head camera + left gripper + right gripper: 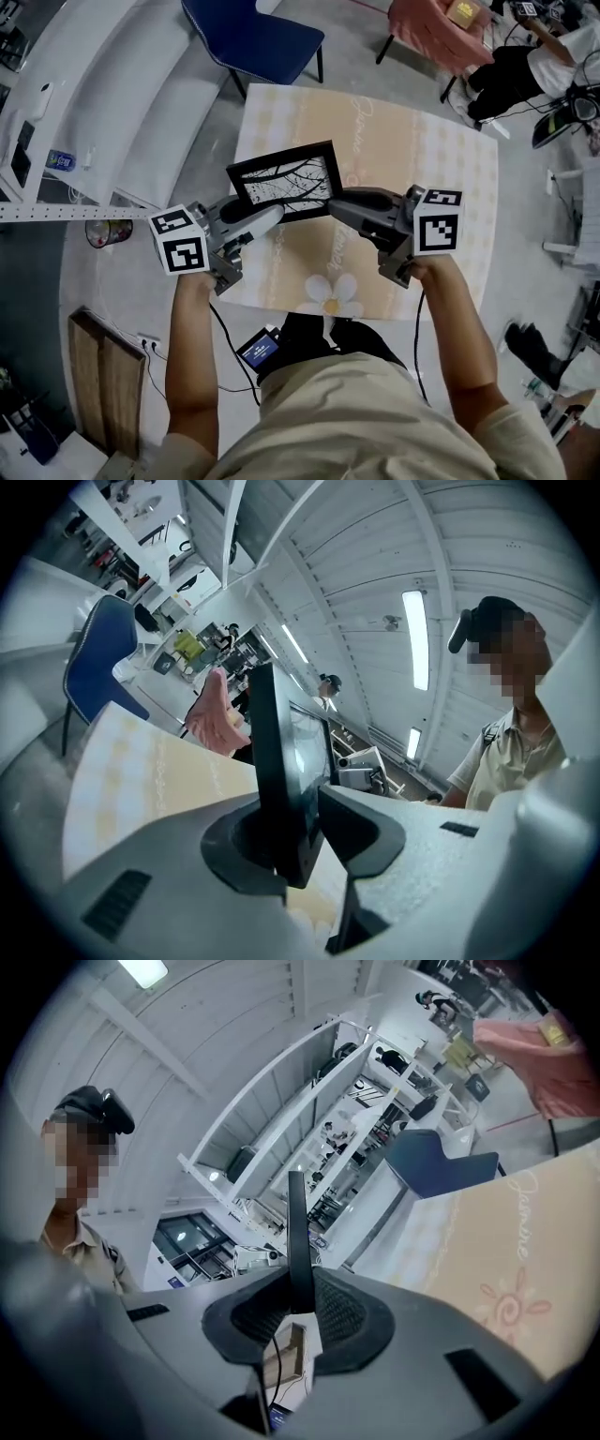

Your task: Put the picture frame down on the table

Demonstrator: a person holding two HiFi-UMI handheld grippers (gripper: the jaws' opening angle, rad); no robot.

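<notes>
Placement is incomplete: the left gripper (267, 217) and right gripper (342, 203) each clamp one side of the picture frame (286, 183), tilted near the table's (422, 159) left edge, not yet laid flat.

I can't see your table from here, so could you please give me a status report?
Left gripper, right gripper: both clamped on the picture frame, opposite sides. Frame tilted over the table, touchdown unclear. Nothing in the way.
</notes>
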